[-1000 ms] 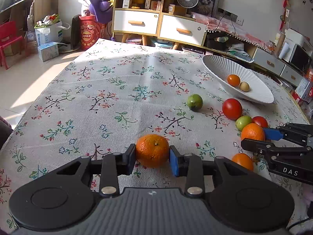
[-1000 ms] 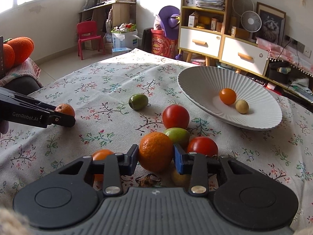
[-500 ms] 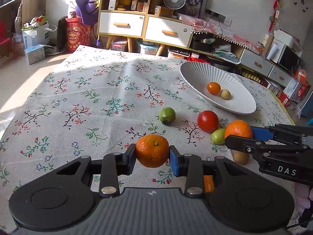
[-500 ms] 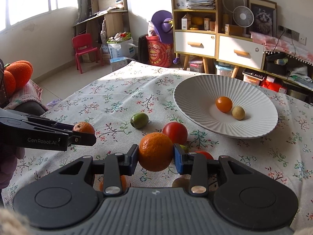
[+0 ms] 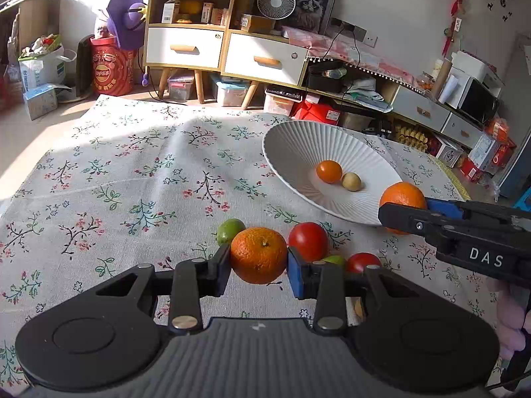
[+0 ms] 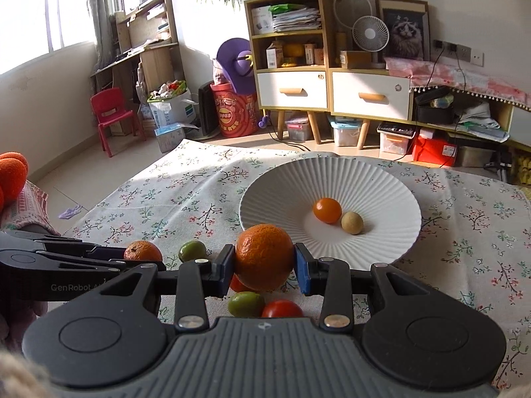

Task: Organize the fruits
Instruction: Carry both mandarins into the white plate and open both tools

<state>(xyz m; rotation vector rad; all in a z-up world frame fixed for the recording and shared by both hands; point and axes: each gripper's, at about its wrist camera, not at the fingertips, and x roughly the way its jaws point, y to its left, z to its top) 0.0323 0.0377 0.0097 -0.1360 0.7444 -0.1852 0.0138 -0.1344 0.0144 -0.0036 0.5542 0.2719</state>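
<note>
My left gripper [image 5: 259, 267] is shut on an orange [image 5: 258, 255] and holds it above the floral tablecloth, near the loose fruit. My right gripper [image 6: 265, 267] is shut on a second orange [image 6: 264, 257] and holds it just before the near rim of the white ribbed bowl [image 6: 375, 179]. In the left wrist view that orange [image 5: 403, 197] hangs at the bowl's [image 5: 292, 146] right rim. The bowl holds a small orange fruit [image 6: 327, 210] and a beige ball [image 6: 352, 222]. On the cloth lie a lime [image 5: 229, 230], a red tomato [image 5: 308, 241] and another tomato [image 5: 363, 262].
More loose fruit, a green one [image 6: 246, 303] and a tomato [image 6: 282, 308], lies under my right gripper. A shelf unit with drawers [image 5: 225, 53] and floor clutter stand beyond the table's far edge. The left gripper shows at the left of the right wrist view [image 6: 132, 258].
Both grippers have lifted their oranges and carried them forward toward the bowl. The right one has reached the bowl's rim; the left one has passed over the loose fruit.
</note>
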